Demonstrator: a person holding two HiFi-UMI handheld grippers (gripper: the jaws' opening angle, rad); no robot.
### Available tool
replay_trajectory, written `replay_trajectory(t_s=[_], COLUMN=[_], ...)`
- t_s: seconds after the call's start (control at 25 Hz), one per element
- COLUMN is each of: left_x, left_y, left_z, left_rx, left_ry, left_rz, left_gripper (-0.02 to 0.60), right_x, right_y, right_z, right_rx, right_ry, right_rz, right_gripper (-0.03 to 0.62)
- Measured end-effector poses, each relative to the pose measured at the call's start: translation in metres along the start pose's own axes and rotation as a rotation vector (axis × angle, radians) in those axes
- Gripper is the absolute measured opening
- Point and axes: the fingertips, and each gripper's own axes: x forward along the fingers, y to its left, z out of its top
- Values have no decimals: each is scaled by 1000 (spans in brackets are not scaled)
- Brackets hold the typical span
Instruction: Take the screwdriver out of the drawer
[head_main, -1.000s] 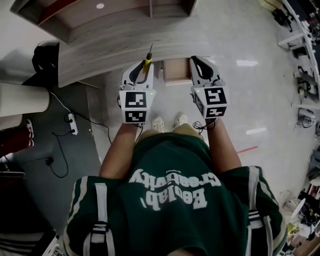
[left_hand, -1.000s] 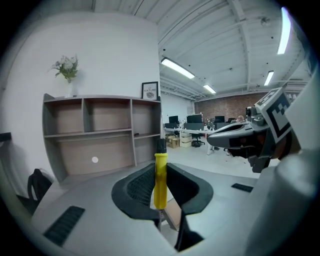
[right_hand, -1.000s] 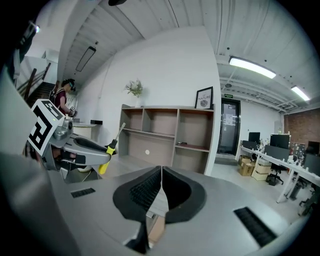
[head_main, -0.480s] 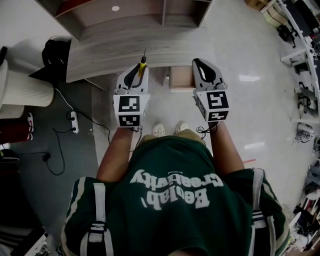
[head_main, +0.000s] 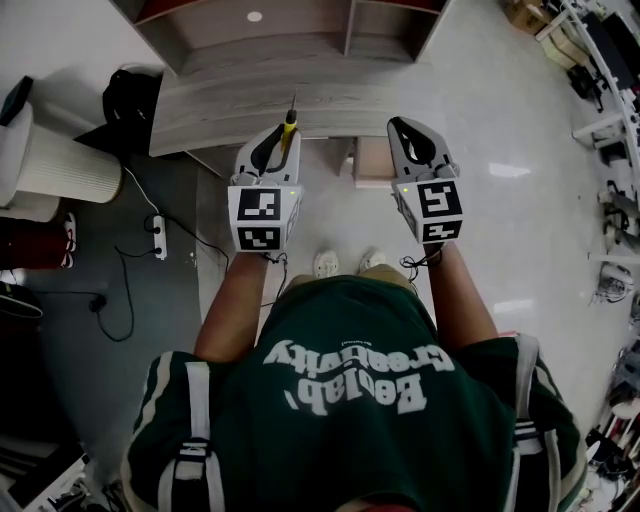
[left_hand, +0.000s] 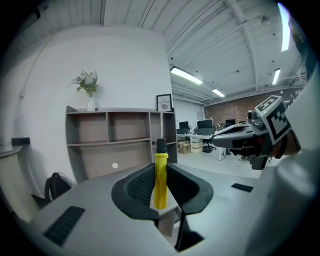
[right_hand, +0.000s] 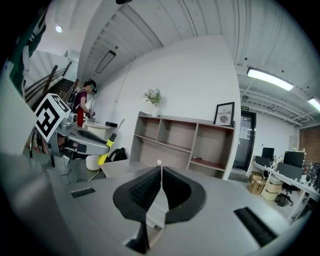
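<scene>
Pale glossy floor spreads under me, and ahead stands a long grey wood desk (head_main: 220, 100) with an open shelf unit (head_main: 300, 30) behind it against the white wall. On top of that shelf unit are a small plant in a vase (left_hand: 88, 85) and a framed picture (left_hand: 164, 102). A black backpack (head_main: 130, 95) slumps on the floor at the desk's left end, beside a white ribbed cylinder (head_main: 50, 165).

My left gripper (head_main: 277, 135) is narrowed onto the screwdriver (head_main: 289, 125), both pads pressing its yellow handle. In the left gripper view the handle stands upright between the jaws, its black collar and thin metal shaft rising past the tips. From the head view the shaft points away from me, its tip over the desk's near edge. The screwdriver is out of the drawer (head_main: 372, 160), which juts pale from under the desk between my two grippers, nearer the right one.

My right gripper (head_main: 403, 128) is held level beside the left, well apart from it. Its jaws are pressed together with nothing between them.
</scene>
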Motion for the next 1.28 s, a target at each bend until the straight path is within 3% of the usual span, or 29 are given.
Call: replay_trajectory(t_s=[1.28], left_x=[10], left_y=[15], left_z=[18], left_rx=[14], left_ry=[-73], left_rz=[2], left_gripper=[84], right_x=[7], right_y=[-4], right_z=[7], right_rx=[-12], right_ry=[-25], right_rz=[-30], right_gripper=[35])
